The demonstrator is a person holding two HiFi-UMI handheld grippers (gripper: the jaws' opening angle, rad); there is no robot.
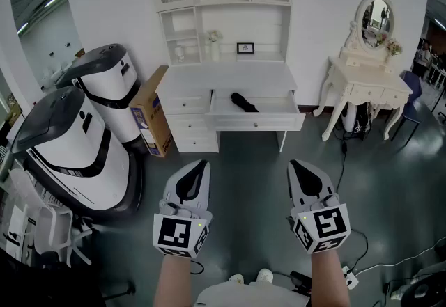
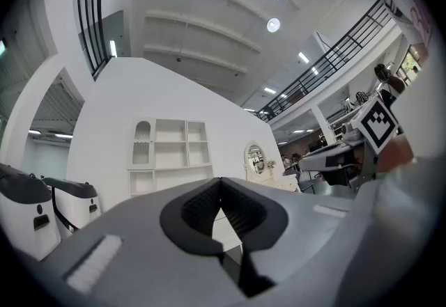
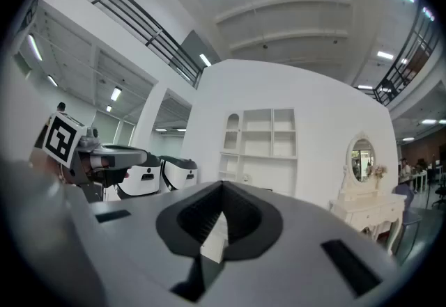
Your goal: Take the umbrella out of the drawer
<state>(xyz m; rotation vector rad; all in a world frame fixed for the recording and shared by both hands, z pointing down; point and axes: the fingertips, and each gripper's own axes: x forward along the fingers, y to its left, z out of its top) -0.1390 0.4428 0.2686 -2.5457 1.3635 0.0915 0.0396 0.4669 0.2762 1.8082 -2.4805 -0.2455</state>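
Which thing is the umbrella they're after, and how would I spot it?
Find the white desk under the wall shelves. Its wide drawer is pulled open. The umbrella is the short black folded bundle lying inside, the only dark thing there.

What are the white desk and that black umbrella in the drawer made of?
The desk looks like painted wood: smooth, even matte white, no grain showing. The umbrella in the open drawer looks like dull black fabric, folded up; it is too small to be sure.
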